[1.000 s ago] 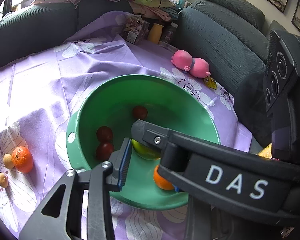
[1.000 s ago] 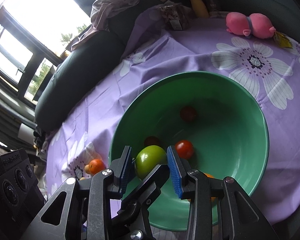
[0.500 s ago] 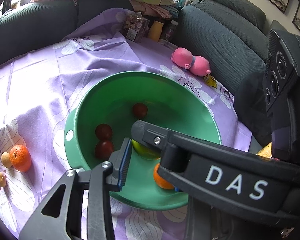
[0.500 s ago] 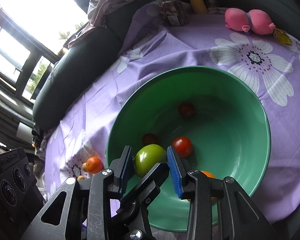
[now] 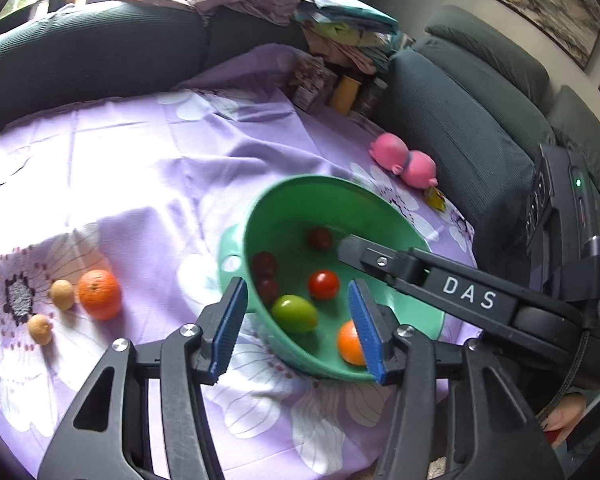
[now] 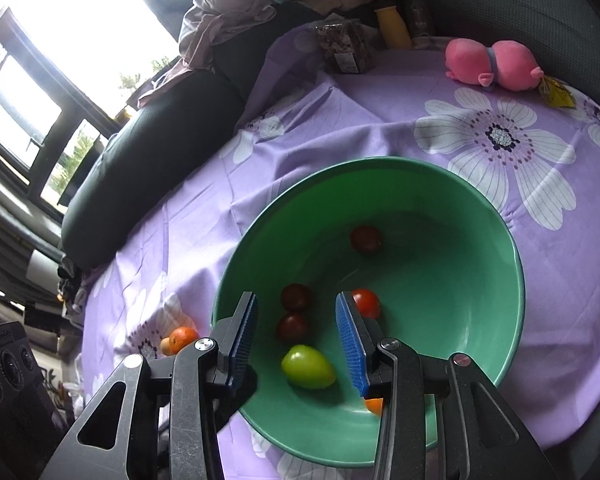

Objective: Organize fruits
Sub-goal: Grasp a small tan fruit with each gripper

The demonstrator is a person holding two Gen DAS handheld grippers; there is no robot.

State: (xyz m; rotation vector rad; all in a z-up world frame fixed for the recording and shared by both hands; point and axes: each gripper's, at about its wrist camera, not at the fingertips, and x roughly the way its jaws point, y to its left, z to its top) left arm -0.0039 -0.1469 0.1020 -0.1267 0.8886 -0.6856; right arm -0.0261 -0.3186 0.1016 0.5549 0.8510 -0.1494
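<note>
Released since the earlier frame, the green fruit (image 6: 308, 367) now lies in the green bowl (image 6: 512, 256). Both the left gripper (image 5: 298, 330), its jaws just opened, and the right gripper (image 6: 298, 342) are held apart, empty. Next, the orange (image 5: 99, 294) on the cloth likely needs collecting.

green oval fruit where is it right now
The green oval fruit lies in the round green plastic bowl, near side, between a dark red fruit and an orange.

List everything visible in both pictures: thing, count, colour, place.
bowl: one, green, on tablecloth
tablecloth: one, purple with white flowers, under everything
green fruit: one, green, in bowl
tomato: one, bright red, in bowl
dark fruits: three, dark red, in bowl
oranges: two, orange, one in bowl, one on cloth
small fruits: two, tan, beside the loose orange
plush toy: one, pink, beyond the bowl
left gripper: one, black, fingers just been opening, empty, near bowl
right gripper: one, black, fingers open, over bowl
</note>
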